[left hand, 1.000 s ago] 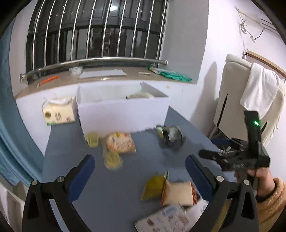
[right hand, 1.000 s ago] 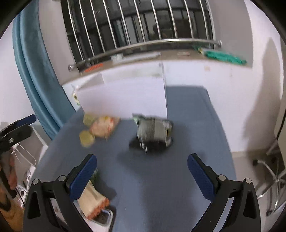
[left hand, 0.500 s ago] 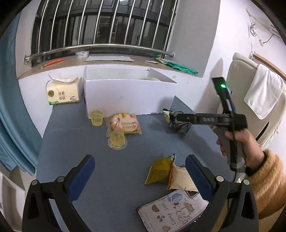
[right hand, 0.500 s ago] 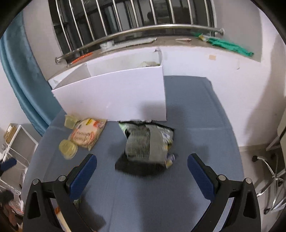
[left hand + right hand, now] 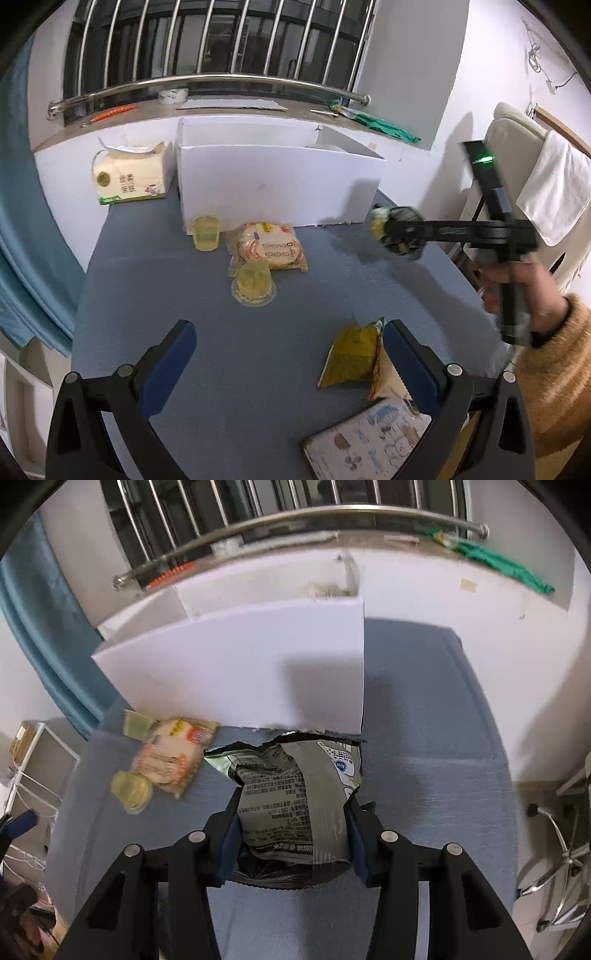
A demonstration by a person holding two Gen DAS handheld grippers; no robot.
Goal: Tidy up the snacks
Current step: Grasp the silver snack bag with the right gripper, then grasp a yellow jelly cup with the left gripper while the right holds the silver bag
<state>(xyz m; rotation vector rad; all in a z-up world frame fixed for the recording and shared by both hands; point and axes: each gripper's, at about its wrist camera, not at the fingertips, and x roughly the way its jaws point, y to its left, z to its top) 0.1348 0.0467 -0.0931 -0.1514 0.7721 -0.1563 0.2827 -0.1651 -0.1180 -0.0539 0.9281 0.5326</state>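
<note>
Left wrist view
Left gripper (image 5: 288,350): being held spread wide over the blue table (image 5: 184,295), nothing being pinched.
Yellow packet (image 5: 351,356): lying at 4 o'clock, just beside the right finger.
White box (image 5: 273,184): standing at 12 o'clock.

Right wrist view
Right gripper (image 5: 293,834): jaws having just been closing, a grey snack bag (image 5: 295,794) being pinched between the pads.
Snack bag: being held at centre, at the white box's near right corner.
</note>
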